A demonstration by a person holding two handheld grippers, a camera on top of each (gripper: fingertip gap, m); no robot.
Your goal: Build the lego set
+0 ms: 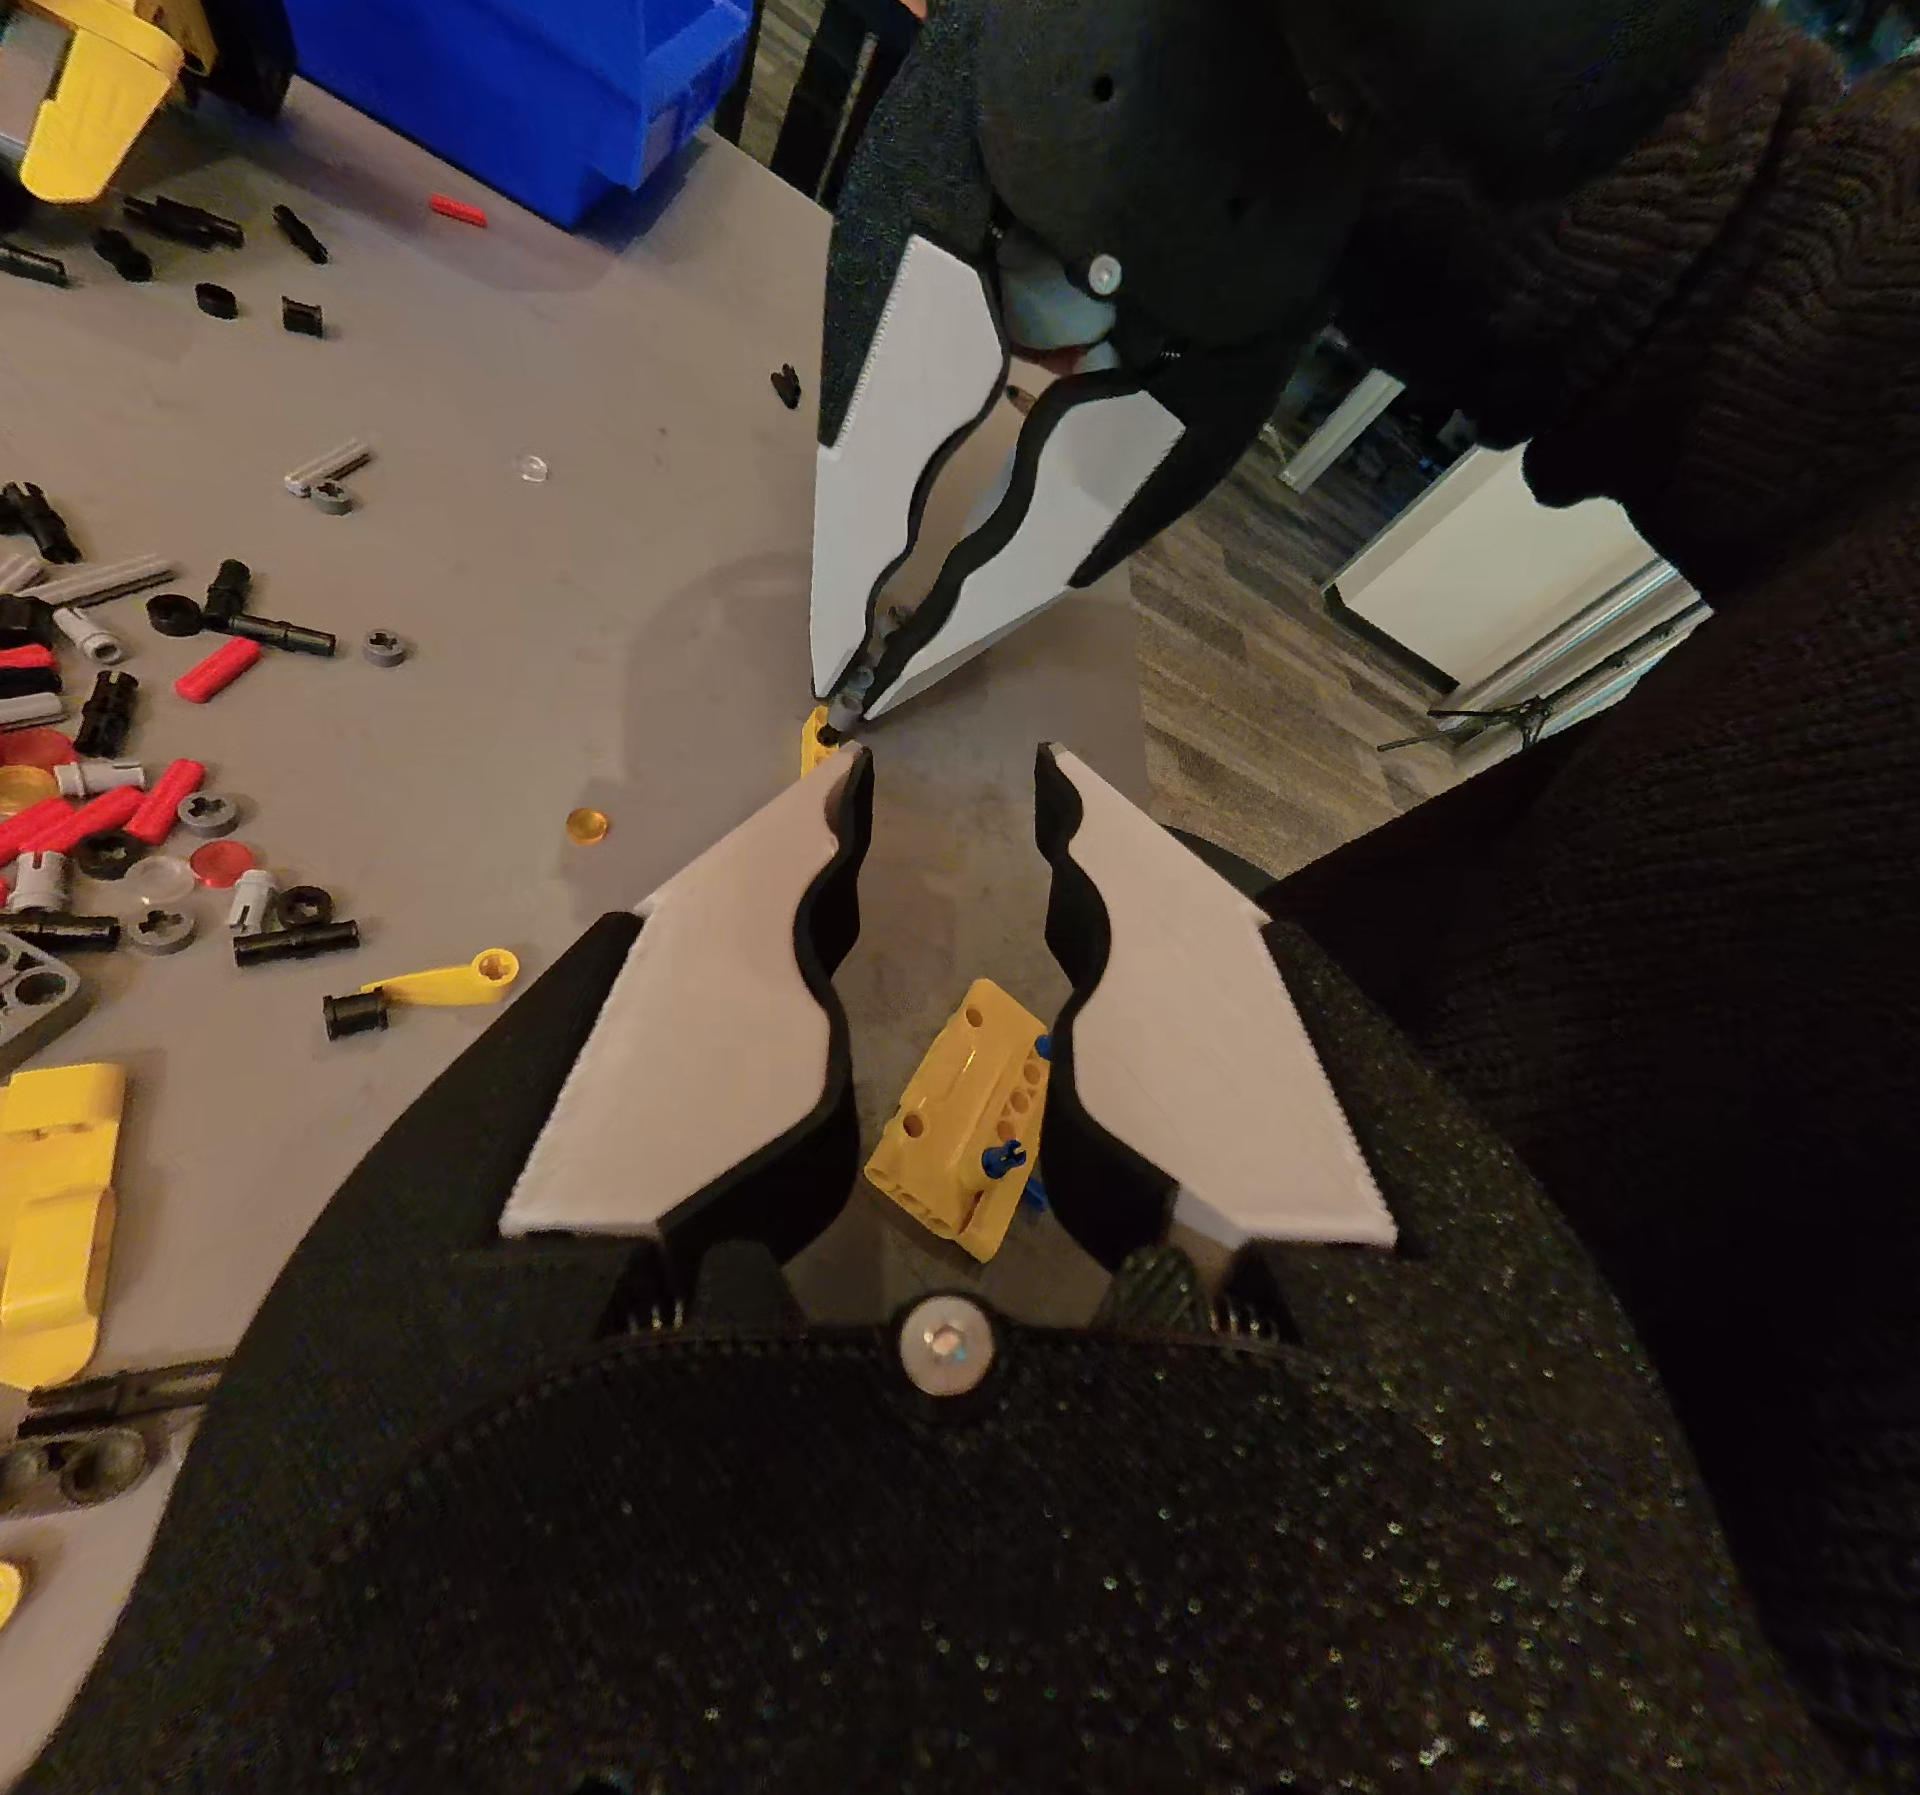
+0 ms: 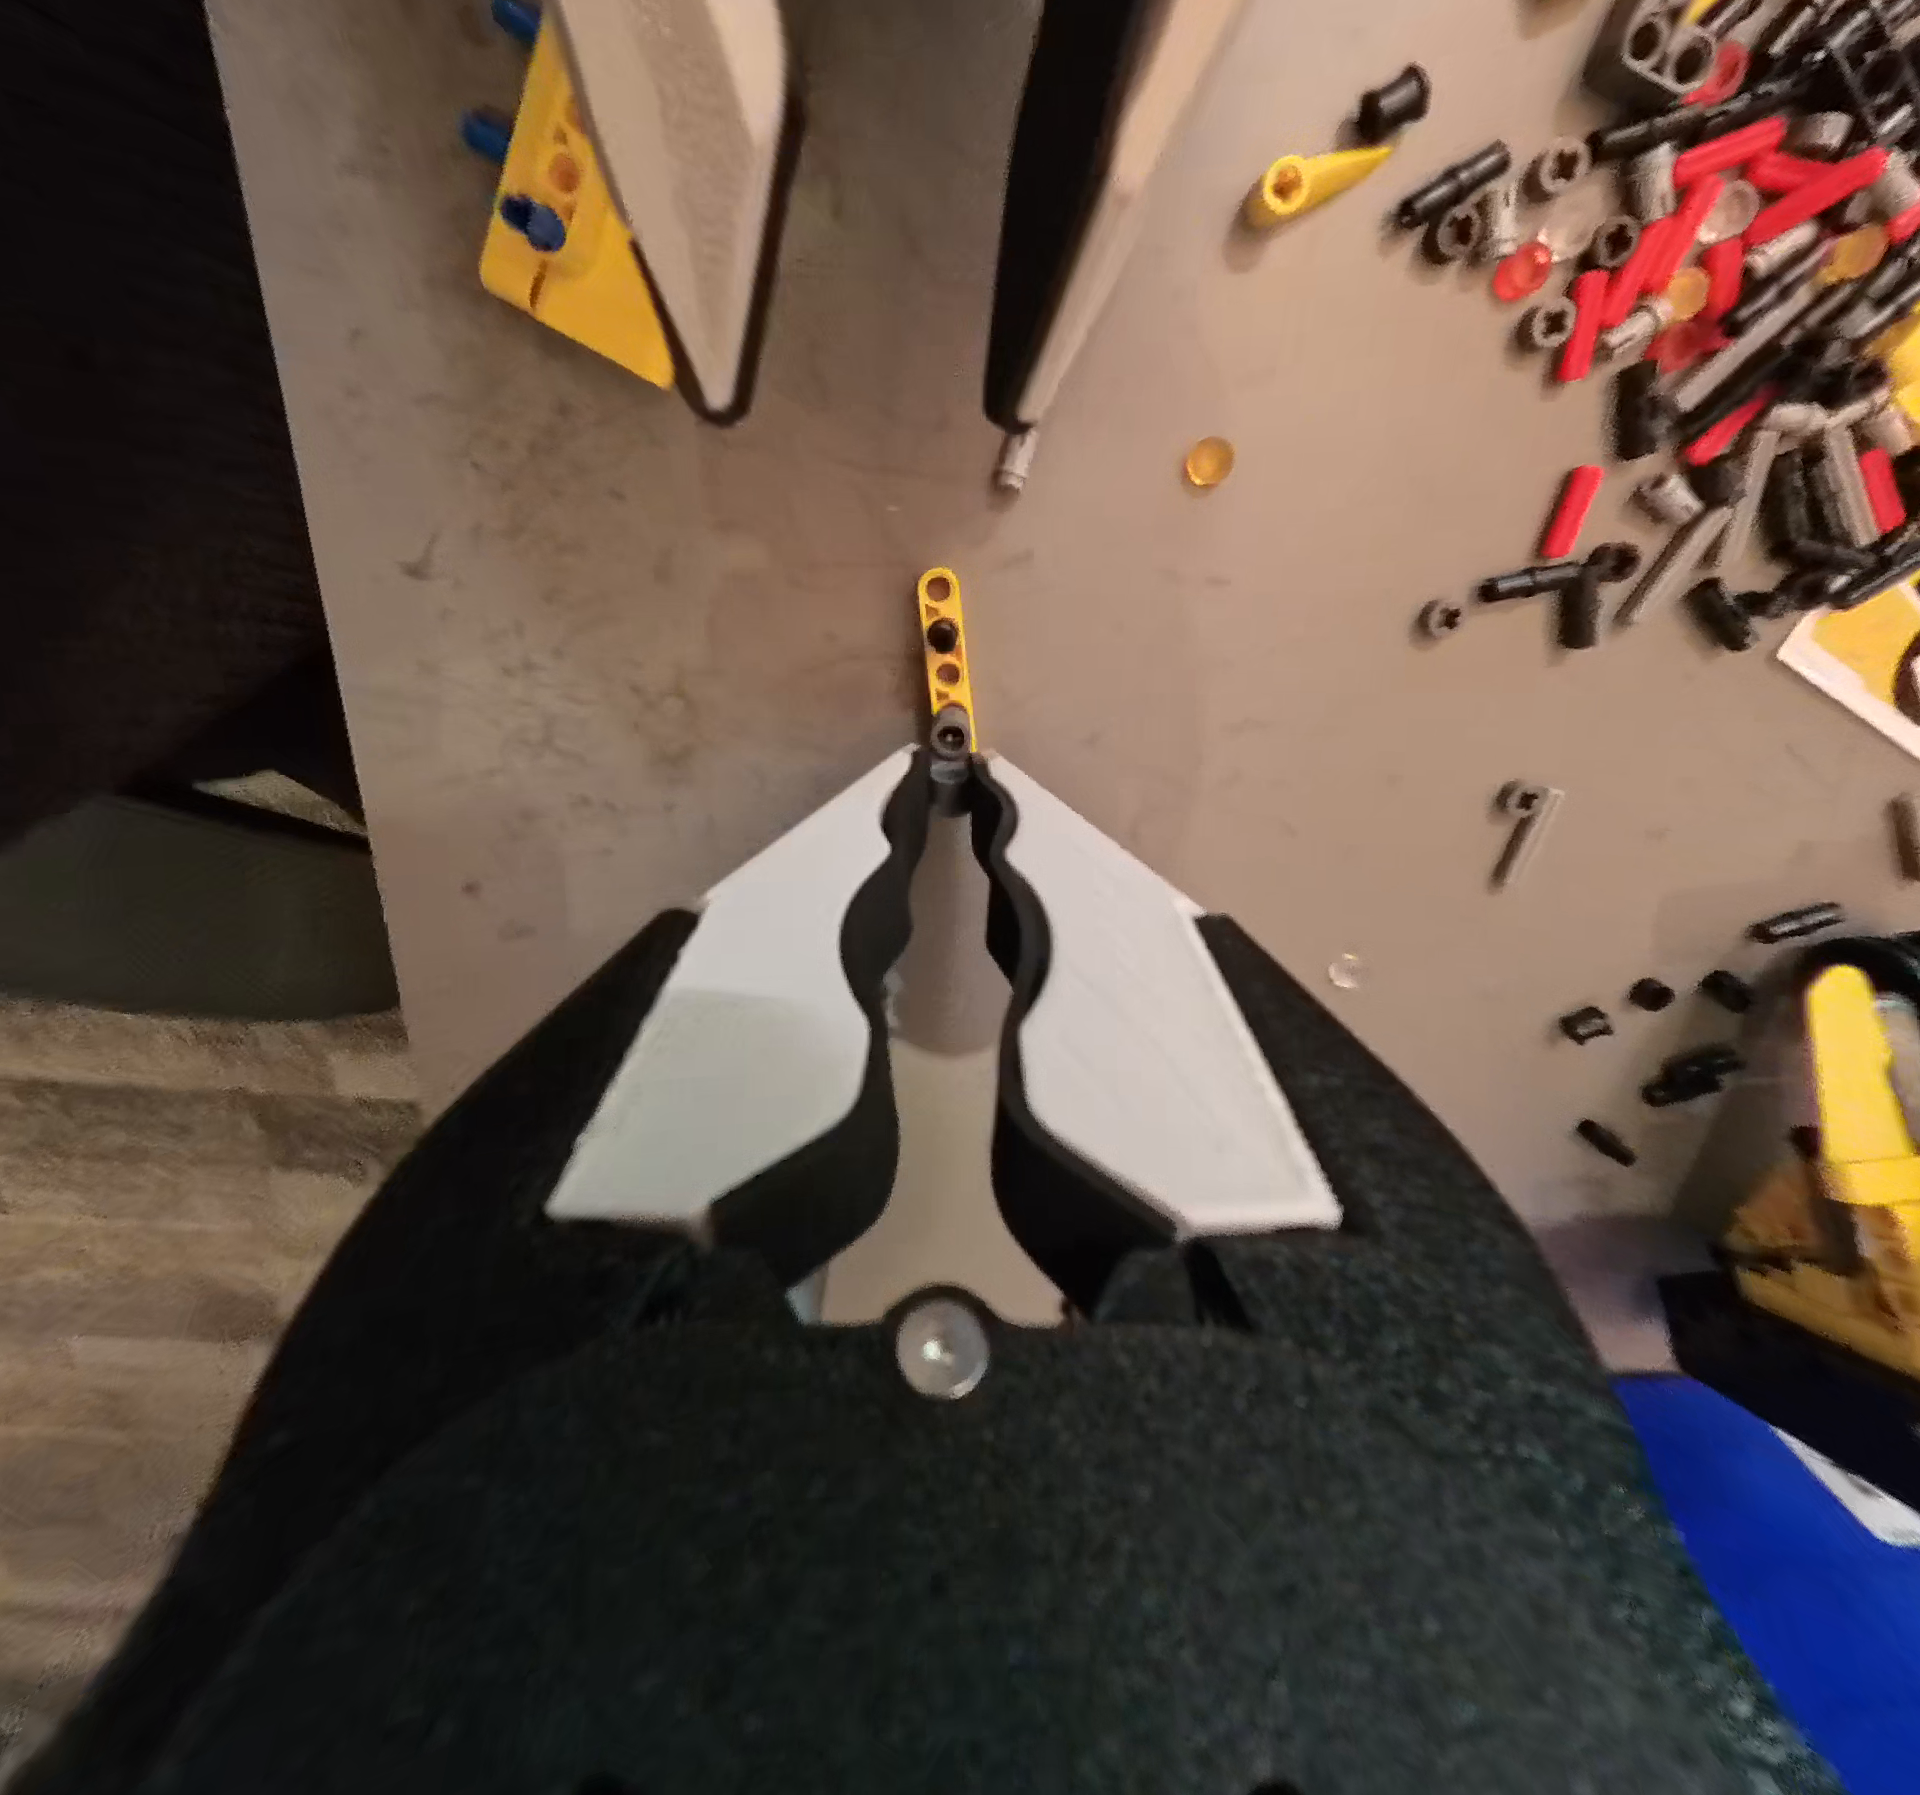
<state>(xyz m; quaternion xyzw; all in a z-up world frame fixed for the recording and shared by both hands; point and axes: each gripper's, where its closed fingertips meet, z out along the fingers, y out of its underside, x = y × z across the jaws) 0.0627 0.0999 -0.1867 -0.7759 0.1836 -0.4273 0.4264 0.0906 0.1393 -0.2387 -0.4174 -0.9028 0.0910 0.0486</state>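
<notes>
In the left wrist view, loose red, black and grey pins (image 1: 156,800) litter the left of the grey surface (image 1: 540,602). Lower centre, the left claw (image 1: 954,758) stands wide and empty over a yellow block (image 1: 961,1137) with blue pegs. Upper centre, the right claw (image 1: 850,701) pinches a small grey pin (image 1: 847,706). In the right wrist view, that pin sits at frame centre, its end at the last hole of a thin yellow beam (image 2: 943,649) lying flat. Both pieces look light, stiff and slick; the pin is best gripped across its barrel.
</notes>
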